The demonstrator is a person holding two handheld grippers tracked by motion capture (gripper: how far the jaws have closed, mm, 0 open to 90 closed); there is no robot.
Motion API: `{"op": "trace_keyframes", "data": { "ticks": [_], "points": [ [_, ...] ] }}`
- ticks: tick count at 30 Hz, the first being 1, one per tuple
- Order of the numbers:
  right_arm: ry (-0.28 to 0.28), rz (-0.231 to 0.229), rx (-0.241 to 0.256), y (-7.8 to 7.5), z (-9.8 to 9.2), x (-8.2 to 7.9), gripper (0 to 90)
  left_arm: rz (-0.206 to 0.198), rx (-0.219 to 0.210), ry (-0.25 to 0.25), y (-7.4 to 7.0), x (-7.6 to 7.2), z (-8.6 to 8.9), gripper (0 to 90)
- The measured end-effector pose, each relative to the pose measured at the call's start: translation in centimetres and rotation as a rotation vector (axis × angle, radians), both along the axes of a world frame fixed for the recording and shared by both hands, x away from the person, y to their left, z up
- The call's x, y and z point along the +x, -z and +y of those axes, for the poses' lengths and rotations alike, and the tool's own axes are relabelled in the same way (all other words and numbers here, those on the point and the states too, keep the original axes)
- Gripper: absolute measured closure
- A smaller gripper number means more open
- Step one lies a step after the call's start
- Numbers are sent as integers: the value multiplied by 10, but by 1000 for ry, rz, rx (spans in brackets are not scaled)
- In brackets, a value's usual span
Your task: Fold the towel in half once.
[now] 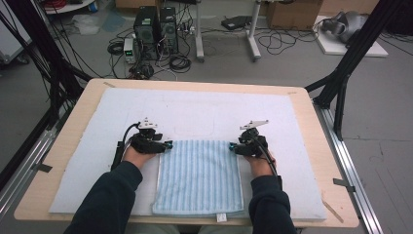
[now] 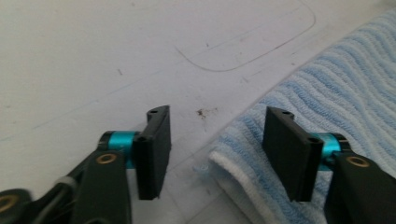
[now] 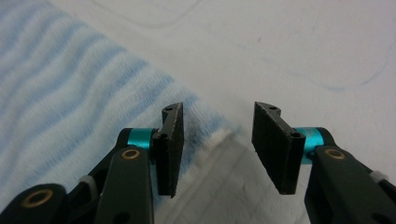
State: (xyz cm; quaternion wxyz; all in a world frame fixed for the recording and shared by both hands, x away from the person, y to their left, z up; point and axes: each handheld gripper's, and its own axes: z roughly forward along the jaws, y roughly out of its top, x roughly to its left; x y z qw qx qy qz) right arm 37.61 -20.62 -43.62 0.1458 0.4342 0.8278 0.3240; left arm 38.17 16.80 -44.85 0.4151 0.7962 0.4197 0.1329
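Note:
A blue-and-white striped towel (image 1: 198, 176) lies flat on the white mat (image 1: 195, 109), close to the table's near edge. My left gripper (image 1: 168, 145) hovers at the towel's far left corner; its jaws stand open, straddling the white-hemmed corner (image 2: 224, 158), with one jaw over the towel and the other over bare mat. My right gripper (image 1: 232, 146) is at the far right corner and is open too. The corner tip (image 3: 219, 136) lies in the gap between its jaws, the left one over the striped cloth (image 3: 70, 93). Neither gripper holds anything.
The mat covers most of a wooden table (image 1: 311, 122). A small white label (image 1: 221, 217) sticks out from the towel's near hem. Beyond the table, computer towers (image 1: 156, 24), cables and black frame legs (image 1: 341, 83) stand on the floor.

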Motion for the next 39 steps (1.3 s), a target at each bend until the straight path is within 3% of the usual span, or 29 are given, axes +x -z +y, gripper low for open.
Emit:
{"op": "trace_keyframes", "data": {
  "ticks": [3,5,7,8,10,12,14,16,19,22,28,33,34,35,37,39],
  "points": [
    [-5,-3,17,3,-3,0,591,5,15,2,-1,-2,3,603],
    [-28,-7,18,3,-2,1,665,37,-6,27,-2,-2,4,845],
    [-71,-11,18,3,0,0,818,20,14,27,-3,-3,1,866],
    [-93,-9,16,2,2,-1,848,16,10,19,-4,-2,1,871],
    [-103,-6,-1,1,3,0,863,-26,-21,-7,-8,-3,3,874],
    [-83,-31,-3,-2,2,1,865,-78,-72,-28,-15,-3,7,875],
    [-66,-61,32,-6,1,4,865,-98,-92,-44,-17,-3,9,875],
    [-56,-88,34,-10,1,8,864,-120,-103,-45,-21,0,11,874],
    [-17,-133,23,-17,3,14,864,-213,-142,-41,-39,4,7,874],
    [25,-150,30,-22,0,20,863,-232,-121,-29,-49,14,2,873],
    [69,-177,6,-27,2,33,861,-167,-116,-66,-33,33,-2,873],
    [90,-146,-37,-11,6,43,841,-124,-97,-101,-19,38,-8,866],
    [101,-142,-50,-8,7,44,796,-122,-95,-107,-18,38,-8,858],
    [119,-135,-47,-7,5,45,720,-117,-103,-119,-17,39,-8,823],
    [157,-123,-19,-9,0,44,639,-80,-147,-159,-18,39,-7,559],
    [170,-127,21,-15,-6,41,581,-81,-152,-146,-21,37,-5,467]
  ]
}}
